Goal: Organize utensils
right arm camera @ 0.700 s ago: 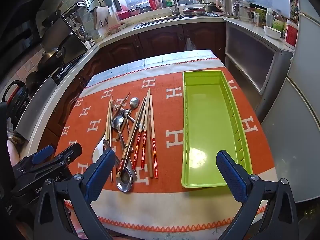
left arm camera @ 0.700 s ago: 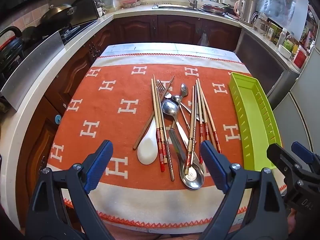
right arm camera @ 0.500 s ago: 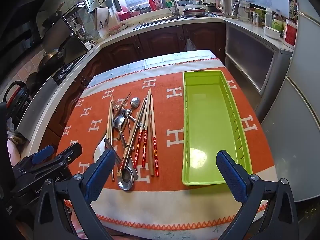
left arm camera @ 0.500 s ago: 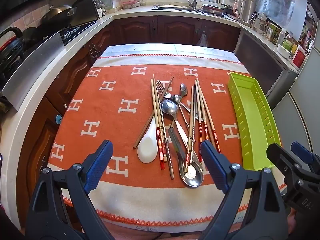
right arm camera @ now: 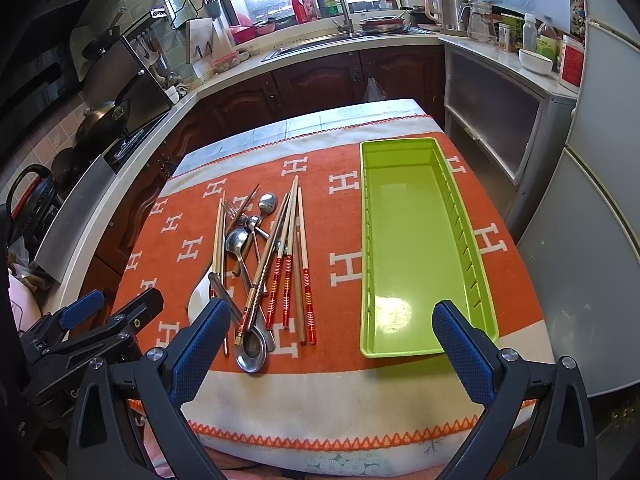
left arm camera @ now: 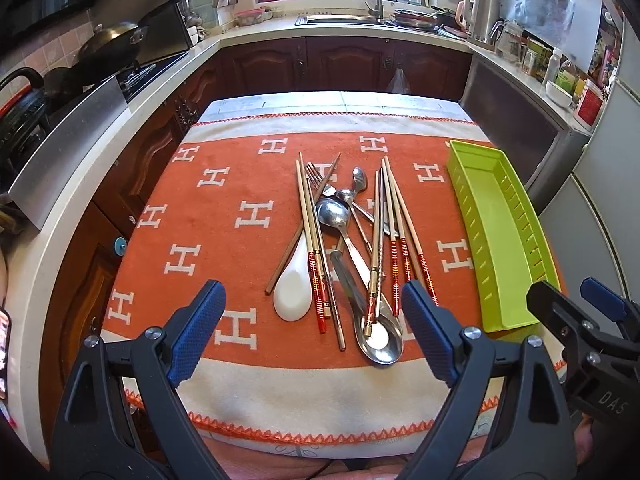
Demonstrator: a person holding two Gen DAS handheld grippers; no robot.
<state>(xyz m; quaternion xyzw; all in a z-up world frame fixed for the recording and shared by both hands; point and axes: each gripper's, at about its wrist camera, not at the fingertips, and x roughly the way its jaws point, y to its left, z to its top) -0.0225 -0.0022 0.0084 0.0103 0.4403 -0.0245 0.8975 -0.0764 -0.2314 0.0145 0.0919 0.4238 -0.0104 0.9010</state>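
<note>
A heap of utensils lies mid-table on the orange cloth: red-banded chopsticks (left arm camera: 404, 240) (right arm camera: 289, 268), metal spoons (left arm camera: 380, 340) (right arm camera: 250, 352), a white ceramic spoon (left arm camera: 293, 292), a fork (left arm camera: 316, 178). An empty lime-green tray (left arm camera: 500, 232) (right arm camera: 416, 248) lies to their right. My left gripper (left arm camera: 316, 332) is open, above the near cloth edge, just short of the heap. My right gripper (right arm camera: 332, 344) is open, near the tray's near-left corner. Each gripper shows at the edge of the other's view (left arm camera: 588, 320) (right arm camera: 96, 320).
The orange cloth (left arm camera: 224, 216) with white H marks covers a small table. Dark kitchen cabinets and a counter with a sink (left arm camera: 344, 20) run behind. A stove with a wok (left arm camera: 112, 40) is at left. A grey cabinet (right arm camera: 600, 208) stands at right.
Both views have shifted slightly; the utensils and tray sit a little lower in the frames. Both grippers stay open. Nothing on the table has moved.
</note>
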